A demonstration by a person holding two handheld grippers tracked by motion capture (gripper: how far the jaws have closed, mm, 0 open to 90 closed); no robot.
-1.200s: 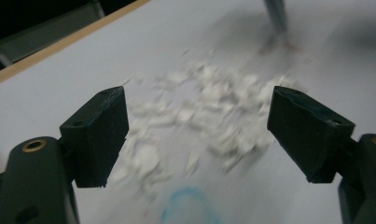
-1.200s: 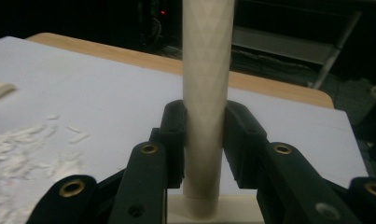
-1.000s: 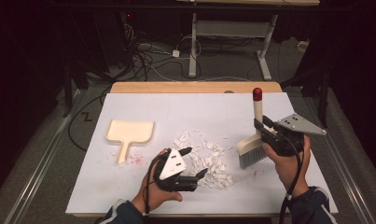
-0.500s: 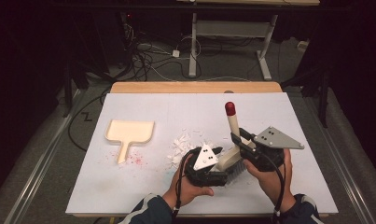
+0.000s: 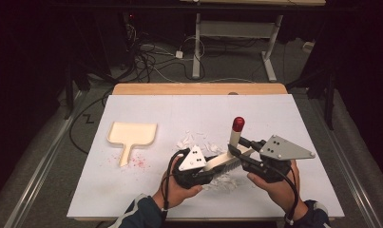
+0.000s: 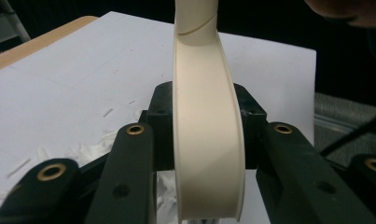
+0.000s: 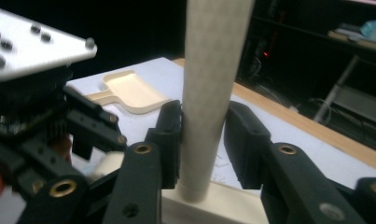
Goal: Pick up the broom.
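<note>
The left gripper (image 5: pixel 213 167), a black two-jaw tool under a grey three-cornered plate, is lying low over the near middle of the white table sheet (image 5: pixel 146 185). Its jaws have just been closing, and in the left gripper view its pads (image 6: pixel 160 126) are pressing on both sides of the flat cream block of the cream plastic hand brush with a red-tipped handle (image 5: pixel 229 154), so it is clenched on that brush.

The right gripper (image 5: pixel 237 148) is coming in from the right, just beside the left one, with the person's hand (image 5: pixel 274 183) wrapped around its body. Its jaws have just been opening. In the right gripper view the brush handle (image 7: pixel 211 88) is standing upright between the jaws: the left pad (image 7: pixel 171 140) is lying against the handle, while a narrow gap is showing at the right pad, so this gripper is released, with the handle still between its jaws.

The brush is sitting between the two grippers at the near middle of the table, its handle rising and leaning slightly away, its red tip uppermost, its dark bristles pointing down toward a scatter of white paper scraps (image 5: pixel 198 140).

A cream plastic dustpan with a short handle (image 5: pixel 131 136) is lying flat well apart to the left, beside a sprinkle of small red specks (image 5: pixel 139 162).
</note>
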